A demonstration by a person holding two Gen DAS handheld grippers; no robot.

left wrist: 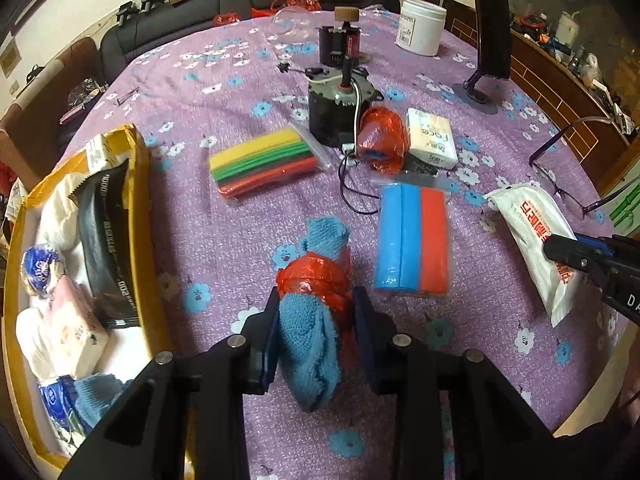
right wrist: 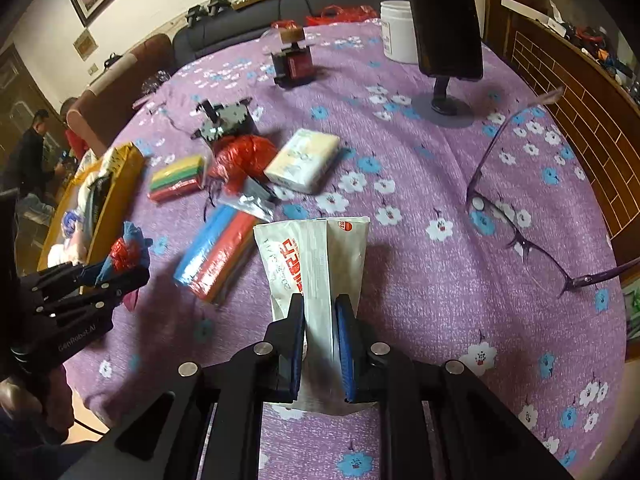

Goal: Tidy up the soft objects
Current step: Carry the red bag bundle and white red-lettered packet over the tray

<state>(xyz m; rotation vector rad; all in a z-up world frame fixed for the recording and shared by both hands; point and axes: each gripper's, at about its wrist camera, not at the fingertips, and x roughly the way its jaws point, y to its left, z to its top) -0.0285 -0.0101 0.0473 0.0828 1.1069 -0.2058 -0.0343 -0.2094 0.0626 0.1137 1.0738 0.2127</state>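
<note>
My left gripper is shut on a blue towel wrapped in red plastic, held above the purple tablecloth; it also shows in the right wrist view. My right gripper is shut on a white packet with red lettering, which also shows in the left wrist view. A yellow-rimmed box at the left holds tissue packs, a black packet and a blue towel. On the cloth lie a blue-and-red foam pack, a yellow-green-red foam pack, a second red-wrapped bundle and a tissue pack.
A black motor with wires, a second motor, a white jar, a black mirror on a stand and purple glasses stand on the table. A dark sofa lies beyond.
</note>
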